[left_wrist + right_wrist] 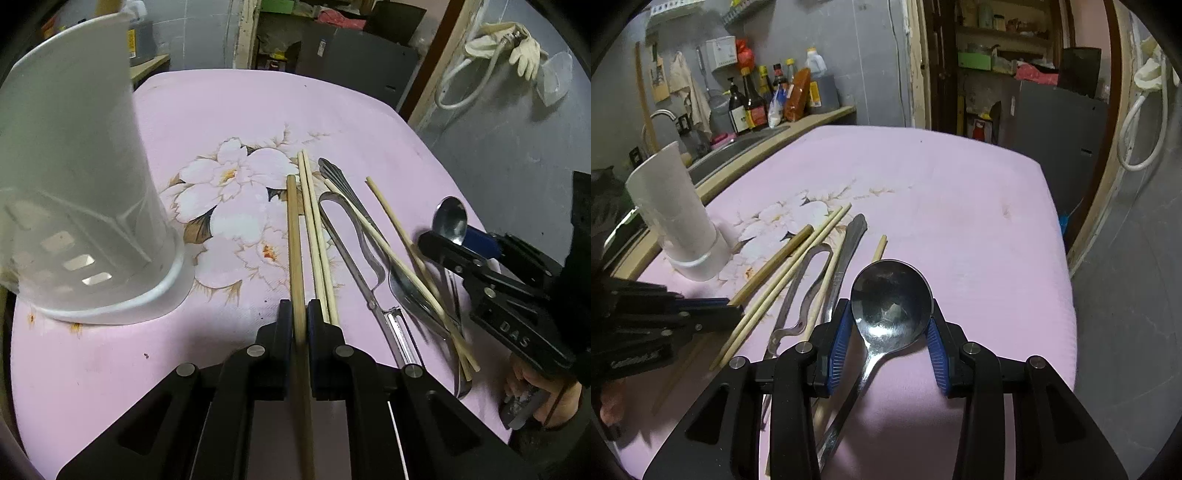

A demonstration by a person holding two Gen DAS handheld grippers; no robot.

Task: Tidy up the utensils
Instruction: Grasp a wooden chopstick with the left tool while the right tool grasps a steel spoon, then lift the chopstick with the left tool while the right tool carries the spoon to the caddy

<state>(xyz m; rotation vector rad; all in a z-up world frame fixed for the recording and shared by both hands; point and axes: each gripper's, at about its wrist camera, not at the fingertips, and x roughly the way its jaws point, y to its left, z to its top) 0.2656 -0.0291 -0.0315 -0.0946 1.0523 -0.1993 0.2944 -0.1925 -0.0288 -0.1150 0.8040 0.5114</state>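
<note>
My left gripper [297, 308] is shut on a thick wooden chopstick [293, 229], which points away over the pink flowered tablecloth [229, 110]. A tall white utensil holder [85, 206] stands close on its left. My right gripper [891, 326] is shut on a metal spoon [891, 295], with the blue pads [837, 332] pressing the sides of the bowl and the handle trailing back underneath. In the right wrist view the left gripper [733, 304] comes in from the left with its chopstick [779, 258], and the holder [676, 221] stands behind it.
Between the grippers lie a pair of thin chopsticks [314, 221], a metal peeler [354, 258], more cutlery [343, 184] and loose chopsticks [402, 236]. A sink counter with bottles [753, 107] borders the table's far left. The table's right edge [1067, 295] drops to the floor.
</note>
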